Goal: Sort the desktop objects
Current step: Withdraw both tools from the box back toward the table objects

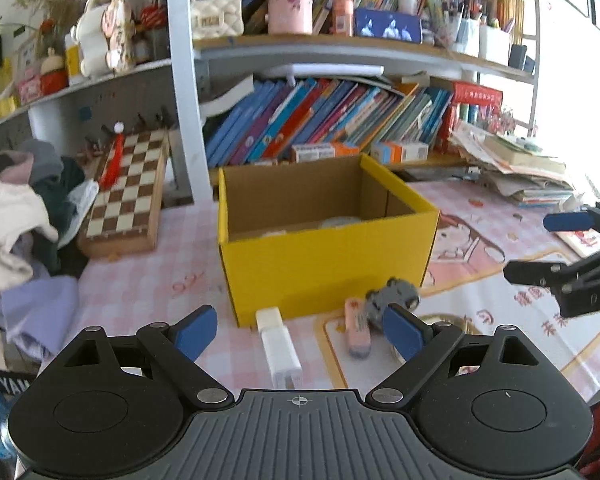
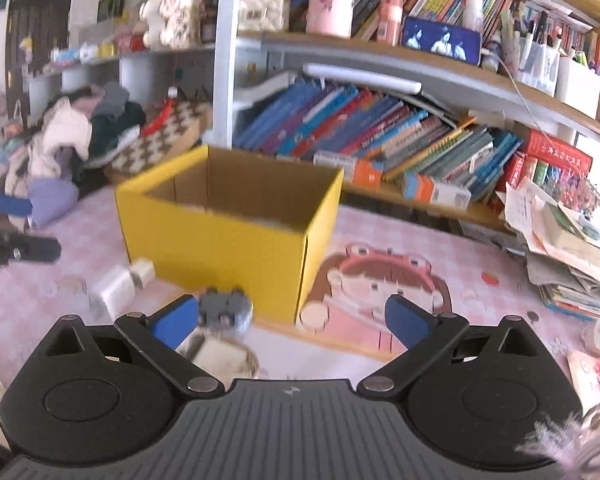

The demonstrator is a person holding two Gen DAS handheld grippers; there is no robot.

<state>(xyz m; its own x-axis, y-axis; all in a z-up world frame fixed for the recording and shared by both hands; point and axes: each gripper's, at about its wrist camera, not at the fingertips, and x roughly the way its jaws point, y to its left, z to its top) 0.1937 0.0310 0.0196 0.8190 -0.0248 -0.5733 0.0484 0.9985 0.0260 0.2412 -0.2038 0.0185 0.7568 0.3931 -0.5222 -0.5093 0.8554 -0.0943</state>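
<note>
Lying lengthwise ahead between the wide-open, empty left gripper (image 1: pixel 298 334) fingers, the charger (image 1: pixel 280 346) sits nearer it than the right gripper (image 2: pixel 296 322), likewise open, empty.

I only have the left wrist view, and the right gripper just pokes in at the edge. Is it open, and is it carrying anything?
Observer: In the right wrist view, the right gripper has its fingers wide apart, with nothing between them.
Operator: Where is the grey toy relative to it?
Observer: The grey toy lies just beside the finger on the picture's left, in front of the yellow box, not between the fingers.
Operator: Is there anything further right that I can't see?
Observer: There is a pale fluffy thing at the lower right corner, too blurred to name.
</note>
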